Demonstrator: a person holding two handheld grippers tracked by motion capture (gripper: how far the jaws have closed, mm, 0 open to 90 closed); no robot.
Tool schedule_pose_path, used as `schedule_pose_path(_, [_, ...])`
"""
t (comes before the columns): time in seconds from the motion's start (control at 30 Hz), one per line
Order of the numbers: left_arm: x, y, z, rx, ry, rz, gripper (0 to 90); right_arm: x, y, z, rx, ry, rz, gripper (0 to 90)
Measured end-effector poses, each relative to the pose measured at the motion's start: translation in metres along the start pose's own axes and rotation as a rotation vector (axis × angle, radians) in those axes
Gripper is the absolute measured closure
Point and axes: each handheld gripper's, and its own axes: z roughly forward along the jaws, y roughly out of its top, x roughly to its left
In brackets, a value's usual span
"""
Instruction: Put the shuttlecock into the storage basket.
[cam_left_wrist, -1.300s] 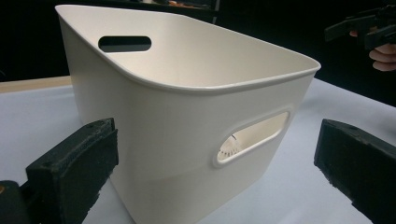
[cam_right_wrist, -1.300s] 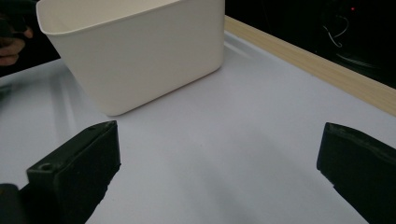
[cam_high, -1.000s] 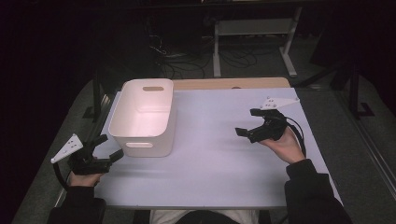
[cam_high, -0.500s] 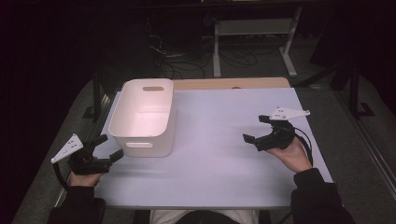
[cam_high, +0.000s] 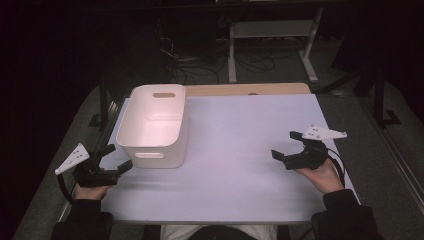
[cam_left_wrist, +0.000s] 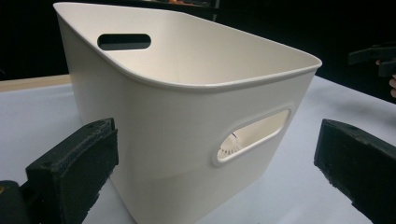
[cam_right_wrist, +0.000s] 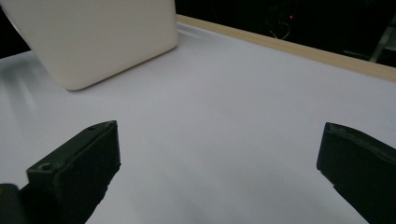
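A white bin (cam_high: 156, 125) is set upright on the left part of the white table (cam_high: 240, 150), toward its far edge. The left gripper (cam_high: 116, 159) is held just near-left of the bin, jaws spread wide, holding nothing. The right gripper (cam_high: 287, 145) is held well apart at the right, jaws likewise wide and empty.

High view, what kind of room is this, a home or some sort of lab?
Probably a lab or recording workspace: a white-topped table bearing just a white bin, loose cables on the floor, and a bare desk frame behind in a darkened room.
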Motion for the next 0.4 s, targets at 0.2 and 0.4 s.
schedule_pose_path(0.2, [0.0,0.0,0.0,-0.002,0.002,0.0,0.0,-0.005,-0.013,-0.01,-0.001,-0.022,0.022,0.0])
schedule_pose_path(0.4, [0.0,0.001,0.0,-0.003,0.002,0.0,0.0,-0.006,-0.02,-0.015,-0.005,-0.036,0.033,0.0])
